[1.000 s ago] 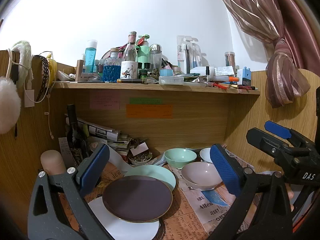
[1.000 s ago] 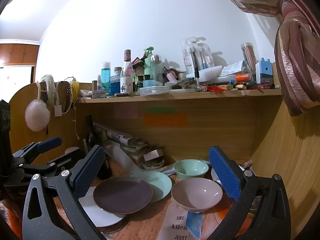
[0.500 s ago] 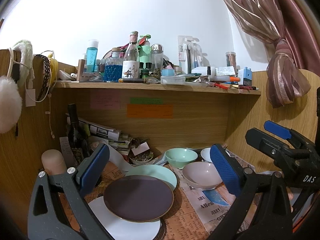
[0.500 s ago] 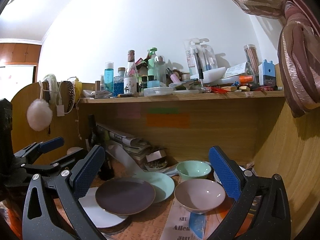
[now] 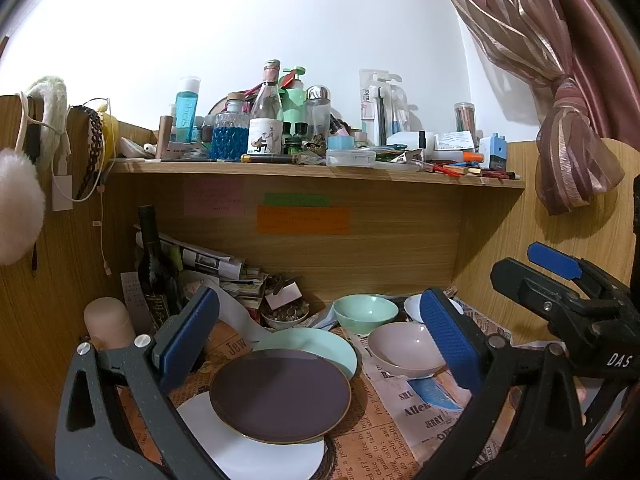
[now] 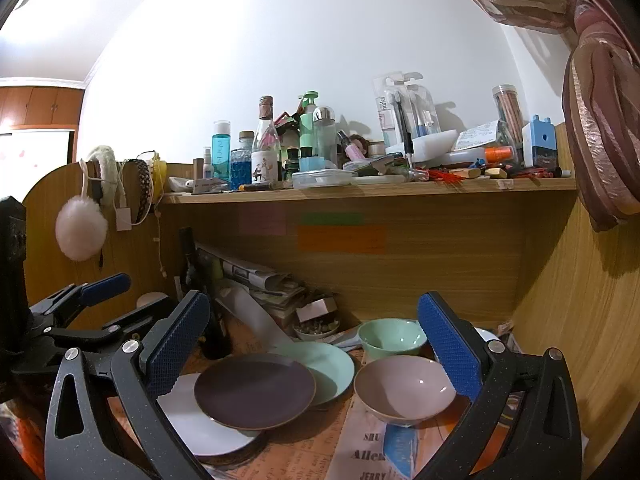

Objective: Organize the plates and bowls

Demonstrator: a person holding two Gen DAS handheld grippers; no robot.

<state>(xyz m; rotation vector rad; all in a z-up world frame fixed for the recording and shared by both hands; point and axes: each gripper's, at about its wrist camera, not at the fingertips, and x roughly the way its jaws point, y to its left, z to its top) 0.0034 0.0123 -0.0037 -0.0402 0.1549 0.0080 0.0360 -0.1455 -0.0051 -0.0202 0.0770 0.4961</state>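
We hold both tongs, left (image 5: pixel 316 340) and right (image 6: pixel 312 348), wide and empty; three plates (image 5: pixel 280 394) and three bowls (image 5: pixel 404 348) sit low in frame between them.

White wall (image 5: pixel 320 20), cluttered wooden shelf (image 5: pixel 316 172)

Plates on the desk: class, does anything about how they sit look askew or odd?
Yes. The purple plate sits off-centre, overlapping both the white plate and the mint plate, so the three lie staggered rather than in a neat stack. Nothing looks spilled or broken.
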